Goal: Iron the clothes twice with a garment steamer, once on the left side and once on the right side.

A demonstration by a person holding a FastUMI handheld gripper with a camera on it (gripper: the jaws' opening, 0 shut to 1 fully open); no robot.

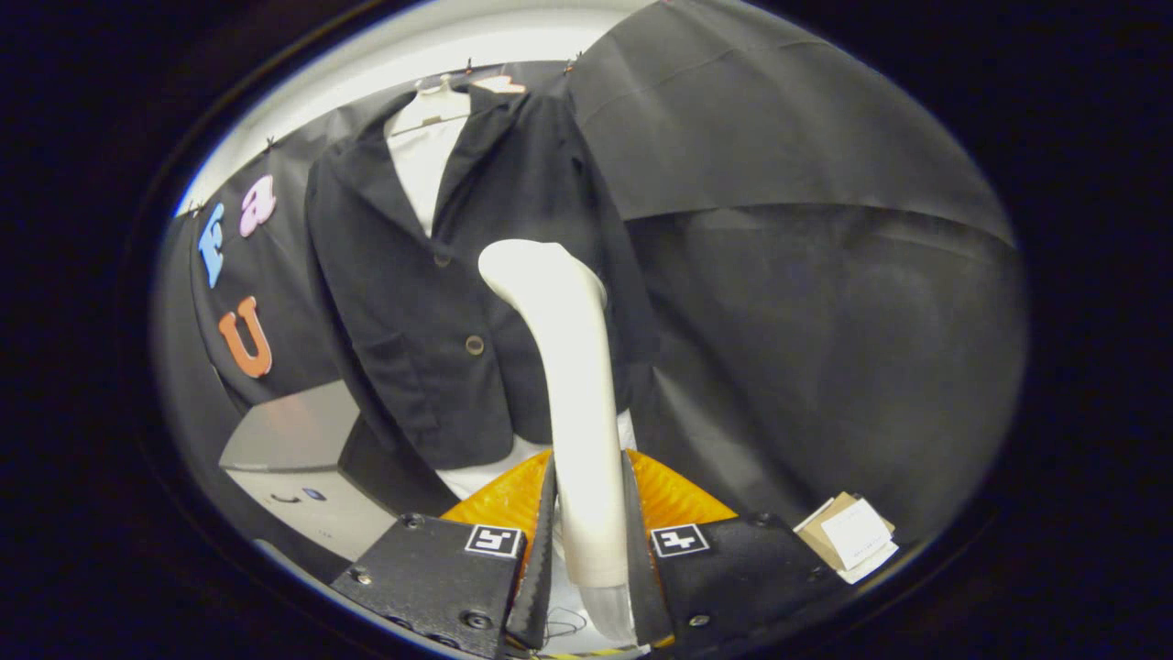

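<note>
We have the gripper [588, 513] clamped on the garment steamer [573, 385], both fingers pressing its white handle. Steamer is white, smooth, slim neck rising to a rounded head that bends toward the jacket [458, 293]. Jacket is dark, buttoned, on a hanger over a white shirt [423, 151], just beyond the steamer head. A grey box [293, 458] sits beside the jacket's hem.

Black cloth walls [788, 302], a grey-white cabinet [302, 467] low at left.
</note>
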